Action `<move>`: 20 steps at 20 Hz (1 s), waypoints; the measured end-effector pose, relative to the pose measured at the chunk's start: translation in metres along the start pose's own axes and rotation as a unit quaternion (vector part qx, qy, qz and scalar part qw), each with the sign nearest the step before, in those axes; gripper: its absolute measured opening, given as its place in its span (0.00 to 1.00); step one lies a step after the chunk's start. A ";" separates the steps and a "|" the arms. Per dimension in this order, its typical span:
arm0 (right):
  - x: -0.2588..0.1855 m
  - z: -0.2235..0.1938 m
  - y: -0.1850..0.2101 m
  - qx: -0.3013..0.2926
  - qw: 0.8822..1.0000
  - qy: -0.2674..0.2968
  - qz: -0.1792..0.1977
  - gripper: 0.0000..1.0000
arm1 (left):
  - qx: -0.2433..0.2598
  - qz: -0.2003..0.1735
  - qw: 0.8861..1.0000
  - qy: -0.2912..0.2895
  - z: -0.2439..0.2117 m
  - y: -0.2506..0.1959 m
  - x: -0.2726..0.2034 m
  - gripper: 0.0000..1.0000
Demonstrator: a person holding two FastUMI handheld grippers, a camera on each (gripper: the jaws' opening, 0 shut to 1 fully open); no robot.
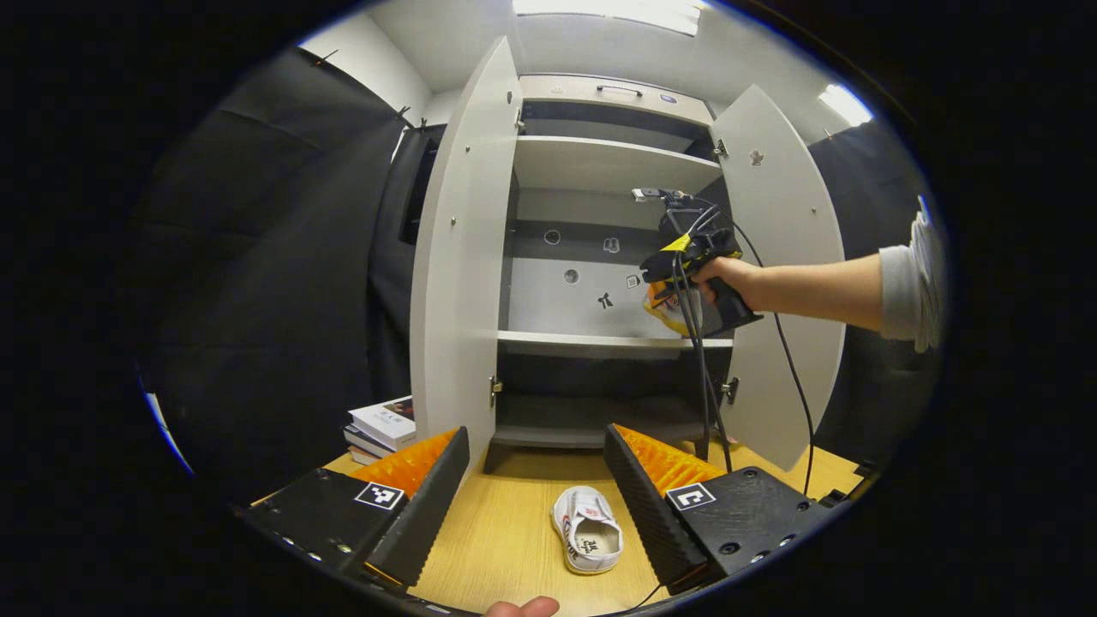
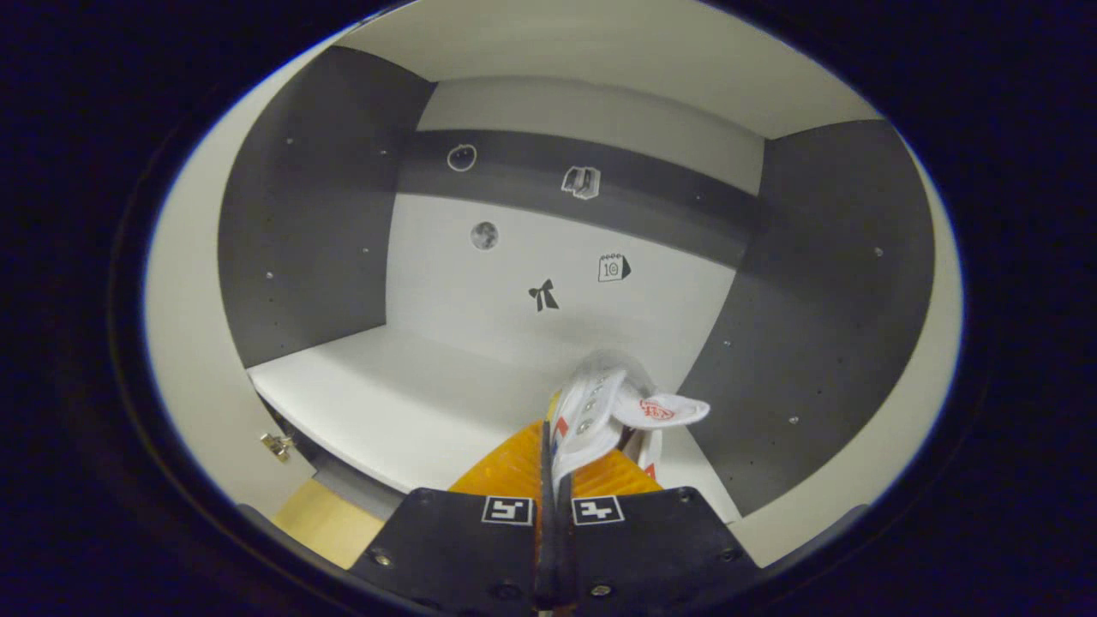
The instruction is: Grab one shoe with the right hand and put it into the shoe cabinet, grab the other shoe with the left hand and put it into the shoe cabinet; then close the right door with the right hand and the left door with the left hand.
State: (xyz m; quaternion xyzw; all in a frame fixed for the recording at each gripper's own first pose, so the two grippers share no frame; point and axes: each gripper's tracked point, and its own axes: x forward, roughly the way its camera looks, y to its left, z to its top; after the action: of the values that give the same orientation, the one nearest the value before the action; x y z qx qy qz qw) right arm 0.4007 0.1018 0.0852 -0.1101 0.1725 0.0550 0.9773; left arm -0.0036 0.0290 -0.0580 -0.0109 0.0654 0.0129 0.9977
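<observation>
We see one white shoe [image 1: 587,530] on the table; another [image 2: 600,407] hangs over the open cabinet's [image 1: 600,163] shelf.

We saw 2 ceiling lights [image 1: 613,10] glaring white above the cabinet [image 1: 600,257], its lower compartments in shadow. Fisheye distortion bowed both doors. In the right gripper view, lighting was soft, and the held shoe [image 2: 600,407] looked slightly blurred.

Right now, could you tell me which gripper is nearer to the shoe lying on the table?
Left. The left gripper hangs open just above the shoe on the table, which lies between its fingers. The right gripper is up at the cabinet's middle shelf, holding the other shoe.
</observation>
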 end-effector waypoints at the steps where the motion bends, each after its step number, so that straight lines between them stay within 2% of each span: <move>1: 0.013 0.000 -0.001 -0.008 1.000 0.014 -0.004 0.04 | 0.001 0.005 1.000 0.000 -0.001 0.004 0.000 0.95; 3: 0.029 -0.003 -0.002 -0.025 0.999 0.043 -0.006 0.04 | -0.002 0.012 1.000 0.002 -0.002 0.011 0.002 0.95; 5: 0.038 -0.018 0.005 -0.025 0.996 0.090 0.009 0.04 | -0.006 0.018 1.000 0.007 -0.007 0.016 0.002 0.95; 6: 0.039 -0.020 0.005 -0.021 0.995 0.096 0.013 0.04 | -0.008 0.020 1.000 0.011 -0.008 0.018 0.003 0.95; 9: 0.042 -0.020 0.000 -0.032 0.994 0.109 -0.008 0.05 | -0.012 0.024 1.000 0.015 -0.011 0.023 0.004 0.95; 10: 0.044 -0.018 0.002 -0.031 0.994 0.106 -0.009 0.09 | -0.013 0.024 1.000 0.015 -0.011 0.024 0.004 0.95; 11: 0.045 -0.019 0.002 -0.030 0.994 0.104 -0.012 0.22 | -0.014 0.025 0.999 0.015 -0.011 0.025 0.005 0.95; 12: 0.043 -0.017 0.003 -0.028 0.994 0.101 -0.012 0.14 | -0.014 0.025 0.999 0.015 -0.012 0.026 0.006 0.95; 14: 0.036 -0.012 0.009 -0.028 0.995 0.098 -0.002 0.26 | -0.014 0.022 1.000 0.015 -0.012 0.025 0.008 0.95; 15: 0.031 -0.011 0.009 -0.029 0.995 0.093 0.001 0.42 | -0.013 0.020 1.000 0.013 -0.011 0.024 0.008 0.95; 17: 0.018 0.000 0.006 -0.030 0.997 0.073 -0.008 0.45 | -0.009 0.015 1.000 0.010 -0.008 0.021 0.009 0.95; 18: 0.009 0.009 0.005 -0.031 0.998 0.054 -0.009 0.54 | -0.007 0.013 1.000 0.008 -0.008 0.020 0.009 0.95; 19: -0.001 0.020 0.004 -0.036 0.999 0.035 -0.012 0.55 | -0.007 0.009 1.000 0.004 -0.007 0.017 0.009 0.95; 20: -0.014 0.029 0.001 -0.042 0.999 0.016 -0.014 0.49 | -0.007 0.004 1.000 0.001 -0.005 0.014 0.009 0.95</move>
State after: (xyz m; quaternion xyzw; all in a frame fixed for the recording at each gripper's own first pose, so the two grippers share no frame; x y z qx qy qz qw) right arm 0.3967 0.1089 0.1164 -0.1544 0.1841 0.0466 0.9696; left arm 0.0047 0.0433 -0.0647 -0.0180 0.0668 0.0177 0.9974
